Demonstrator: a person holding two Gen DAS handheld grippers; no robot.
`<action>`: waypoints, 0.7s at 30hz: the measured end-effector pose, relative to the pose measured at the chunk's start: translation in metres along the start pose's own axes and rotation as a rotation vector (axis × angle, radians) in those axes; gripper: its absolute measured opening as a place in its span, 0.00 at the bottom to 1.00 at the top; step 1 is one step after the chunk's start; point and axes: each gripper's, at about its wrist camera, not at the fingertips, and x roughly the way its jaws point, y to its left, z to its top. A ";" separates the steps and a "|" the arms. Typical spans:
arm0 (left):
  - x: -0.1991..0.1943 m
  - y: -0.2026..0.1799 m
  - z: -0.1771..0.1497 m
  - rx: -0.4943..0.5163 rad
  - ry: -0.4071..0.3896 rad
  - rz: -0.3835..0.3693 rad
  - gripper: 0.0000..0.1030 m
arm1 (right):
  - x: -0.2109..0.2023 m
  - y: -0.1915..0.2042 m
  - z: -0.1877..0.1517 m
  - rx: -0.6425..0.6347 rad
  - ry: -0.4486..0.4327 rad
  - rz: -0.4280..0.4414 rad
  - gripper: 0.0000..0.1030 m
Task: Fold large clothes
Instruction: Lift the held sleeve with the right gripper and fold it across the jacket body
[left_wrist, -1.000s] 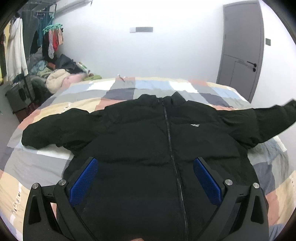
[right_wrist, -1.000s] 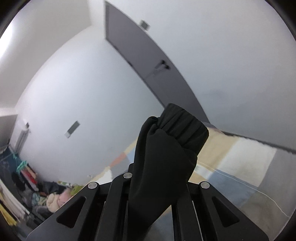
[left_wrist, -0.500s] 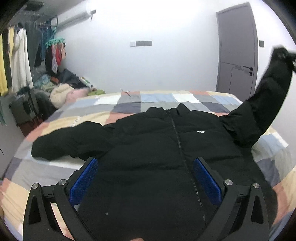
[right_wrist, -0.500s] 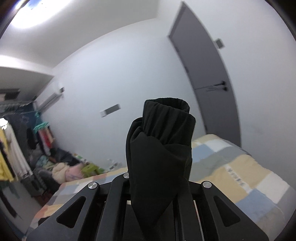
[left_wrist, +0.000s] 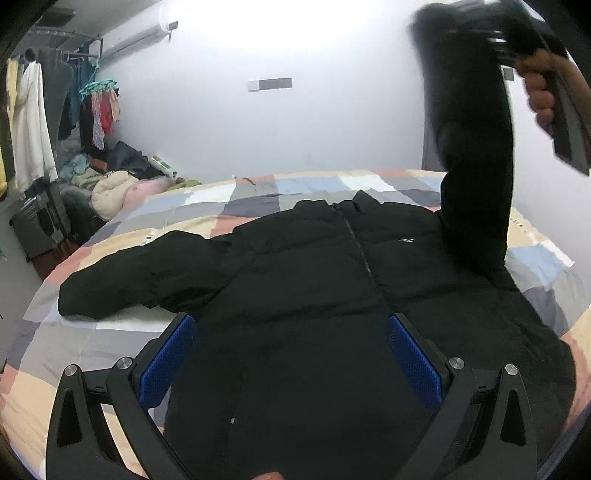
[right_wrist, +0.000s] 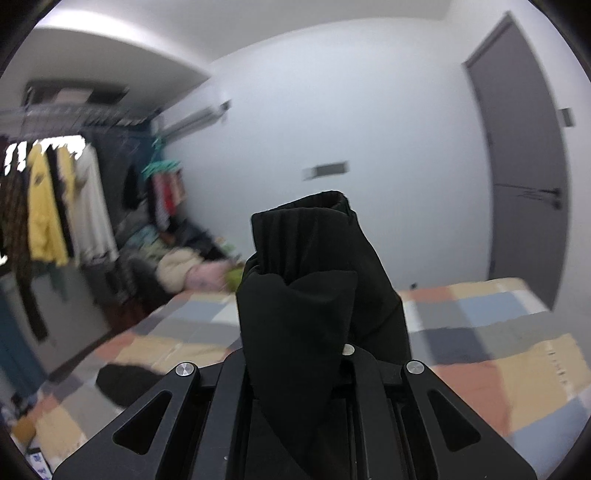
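Left wrist view: you are lifting the jacket's (left_wrist: 314, 295) right sleeve (left_wrist: 476, 155), right gripper (right_wrist: 314, 354) fingers clamped on its cuff; left gripper (left_wrist: 291, 354) fingers apart; folding barely begun.

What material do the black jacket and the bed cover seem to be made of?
Jacket: probably padded synthetic fabric with a matte finish; it looks puffy, with stitched bands and a zipper. Bed cover: likely woven cotton, matte, in printed or sewn colour squares; it wrinkles softly. Neither can be told for certain.

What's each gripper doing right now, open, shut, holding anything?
Left gripper: open, empty, hovering over the black jacket.
Right gripper: shut on the jacket's sleeve cuff, lifted above the bed.
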 end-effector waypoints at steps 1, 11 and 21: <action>0.002 0.006 -0.001 -0.013 0.004 -0.009 1.00 | 0.006 0.011 -0.006 -0.008 0.012 0.014 0.08; 0.024 0.078 -0.009 -0.131 0.023 0.043 1.00 | 0.108 0.101 -0.100 -0.055 0.220 0.183 0.10; 0.049 0.100 -0.020 -0.178 0.087 0.015 1.00 | 0.169 0.128 -0.204 -0.100 0.427 0.230 0.11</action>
